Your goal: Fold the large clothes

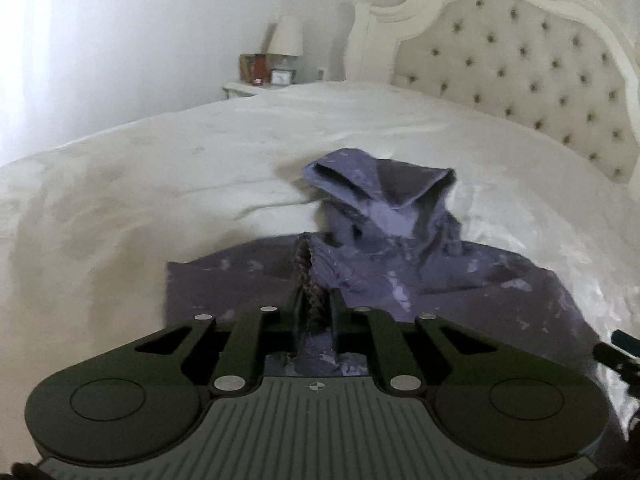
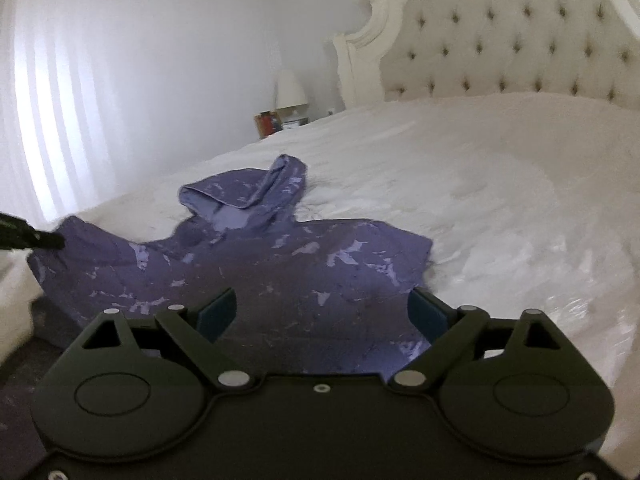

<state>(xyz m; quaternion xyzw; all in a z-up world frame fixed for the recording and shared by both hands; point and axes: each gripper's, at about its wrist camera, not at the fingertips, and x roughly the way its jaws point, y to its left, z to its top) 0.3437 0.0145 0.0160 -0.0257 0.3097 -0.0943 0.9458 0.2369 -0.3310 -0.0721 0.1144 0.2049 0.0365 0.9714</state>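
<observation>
Left gripper (image 1: 316, 312) clamped on the purple hoodie (image 2: 256, 268). Right gripper (image 2: 320, 312), jaws apart, hovers over the hoodie near the bed (image 2: 480, 184) edge.

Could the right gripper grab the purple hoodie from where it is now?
Probably yes. The right gripper stands wide open just above the purple hoodie with nothing between them.

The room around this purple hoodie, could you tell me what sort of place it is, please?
Most likely a home bedroom: a tufted headboard, a bed with white bedding under the hoodie, and a lamp on a bedside table.
</observation>
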